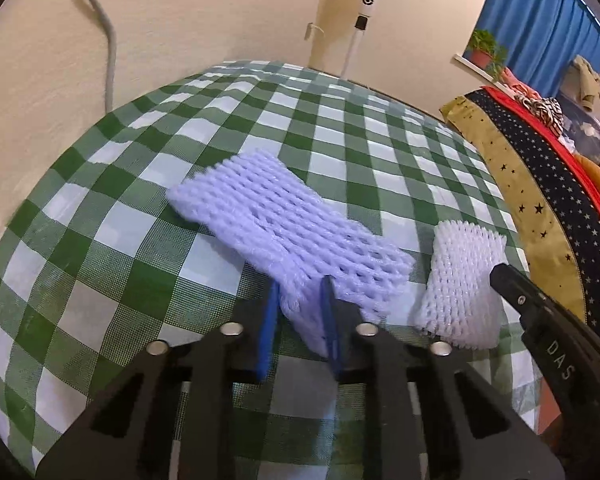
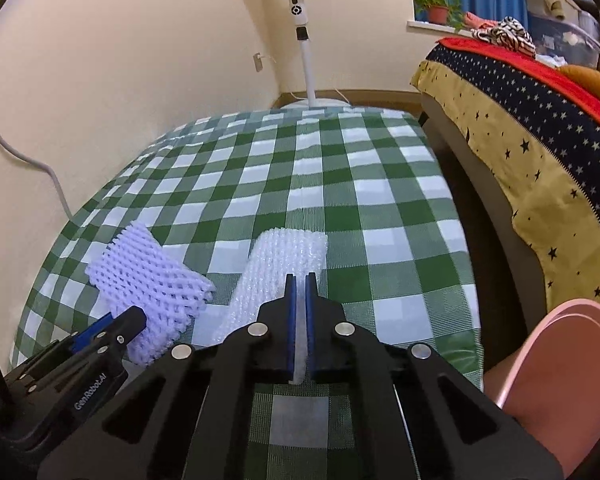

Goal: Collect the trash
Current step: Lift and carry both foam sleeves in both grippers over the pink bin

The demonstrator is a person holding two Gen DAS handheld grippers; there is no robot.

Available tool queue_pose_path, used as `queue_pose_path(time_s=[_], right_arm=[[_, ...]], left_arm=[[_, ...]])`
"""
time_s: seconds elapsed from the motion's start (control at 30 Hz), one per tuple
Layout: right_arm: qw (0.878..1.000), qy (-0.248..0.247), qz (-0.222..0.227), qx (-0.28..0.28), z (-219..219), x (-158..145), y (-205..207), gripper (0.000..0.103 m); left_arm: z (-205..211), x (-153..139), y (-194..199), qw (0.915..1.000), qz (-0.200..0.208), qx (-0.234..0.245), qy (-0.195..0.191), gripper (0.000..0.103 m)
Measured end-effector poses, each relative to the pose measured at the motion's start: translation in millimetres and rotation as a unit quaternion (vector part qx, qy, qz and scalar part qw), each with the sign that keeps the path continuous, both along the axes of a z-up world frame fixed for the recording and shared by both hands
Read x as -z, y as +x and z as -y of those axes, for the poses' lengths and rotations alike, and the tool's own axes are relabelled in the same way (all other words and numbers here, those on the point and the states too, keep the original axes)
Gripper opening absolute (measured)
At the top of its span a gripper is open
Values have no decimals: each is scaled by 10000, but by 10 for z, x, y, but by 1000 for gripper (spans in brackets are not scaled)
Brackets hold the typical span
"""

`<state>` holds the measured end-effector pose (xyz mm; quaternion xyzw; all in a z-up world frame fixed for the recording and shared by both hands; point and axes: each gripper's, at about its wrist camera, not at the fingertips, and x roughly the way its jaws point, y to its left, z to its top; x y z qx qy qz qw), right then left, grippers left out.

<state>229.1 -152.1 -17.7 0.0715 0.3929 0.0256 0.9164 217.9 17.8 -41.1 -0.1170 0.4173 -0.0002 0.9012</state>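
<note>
While the left gripper (image 1: pixel 300 316) pinches the lilac foam-mesh sleeve (image 1: pixel 288 224) and the right gripper (image 2: pixel 300 312) clamps the white foam-mesh sleeve (image 2: pixel 276 264), both look featherlight and squashy, best gripped by their near edges between the fingers.

Green-and-white checked tablecloth (image 1: pixel 148 184); lilac foam net (image 1: pixel 284 216); white foam net (image 1: pixel 460 280) at three o'clock; blue curtain (image 1: pixel 540 20)

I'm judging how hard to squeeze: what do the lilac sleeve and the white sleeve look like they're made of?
Lilac sleeve: looks like soft foam netting, matte, with an open diamond mesh; it pinches in between the left tongs. White sleeve: seemingly the same foam net, finer mesh, slightly glossy, squashed thin in the right tongs. Both probably compress easily.
</note>
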Motion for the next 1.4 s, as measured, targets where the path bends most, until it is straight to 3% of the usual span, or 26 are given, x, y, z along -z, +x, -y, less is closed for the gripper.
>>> queue_pose_path(time_s=[0.13,0.7,1.03,1.4], right_arm=[[9999,-84,129,26,52,-146,-80,4],[9972,-396,582,233,205,-692,-669,4],[9943,-433,790,568,420,-971,-1110,4],[9881,-655,837,1114,758,-1083,-1593,4]], left_arm=[[29,-83,-64,9999,89,46,72,10],[180,-552,-510,9974,541,370,302,10],[473,-786,-868,9931,875,766,164,10],[896,-815,-1138,9884,957,1178,46,10]])
